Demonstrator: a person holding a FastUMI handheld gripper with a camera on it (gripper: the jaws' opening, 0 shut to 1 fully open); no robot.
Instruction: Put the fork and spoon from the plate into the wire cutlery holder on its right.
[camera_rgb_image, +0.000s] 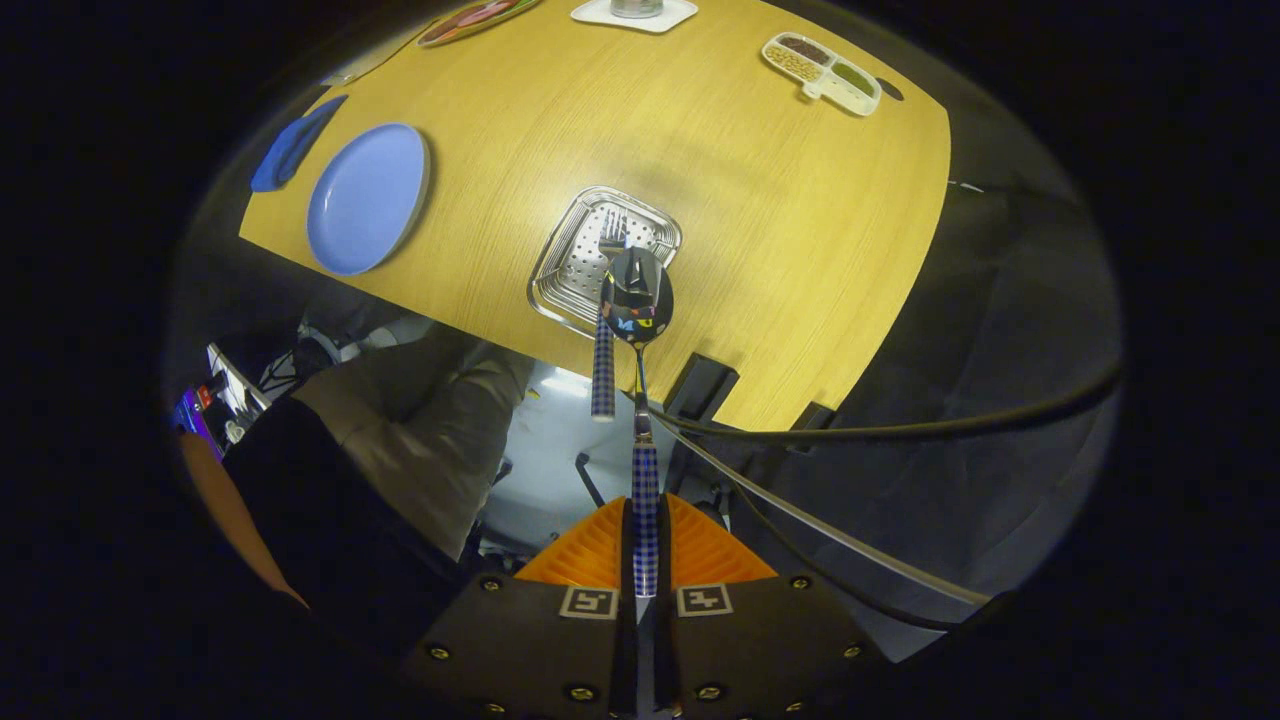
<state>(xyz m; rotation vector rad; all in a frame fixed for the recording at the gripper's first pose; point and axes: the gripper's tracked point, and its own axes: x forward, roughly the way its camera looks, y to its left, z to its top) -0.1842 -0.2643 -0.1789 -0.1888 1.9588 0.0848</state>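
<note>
Hand-held gripper (645, 545): its two orange fingers (700, 550) are closed on the checked handle of the spoon (640, 300), one pad each side, handle running straight out ahead between them. Spoon bowl is dark and reflective, held above the near edge of the tabletop (760, 200), over the near right part of the cutlery holder (600, 255).

Cutlery holder: a shiny, perforated metal basket with a square rim, seen from above, standing close to the near edge of the tabletop, roughly at its middle.

Fork (604, 350): already in the holder. Its tines lie down inside against the perforated floor; its checked handle sticks up and out over the holder's near rim, just left of the spoon bowl. Whether fork and spoon touch cannot be told.

Blue plate (365, 198): bare, near the left corner of the tabletop, well apart from the holder. A blue object (292, 148) lies at the tabletop's left edge just beyond it.

Far side of tabletop: a white divided tray (822, 72) with dark, tan and green contents toward the far right; a white square mat (633, 14) at the far edge.

Below the near edge: a person's legs (420, 420) in light trousers, and dark cables (900, 430) trailing right from the gripper.
</note>
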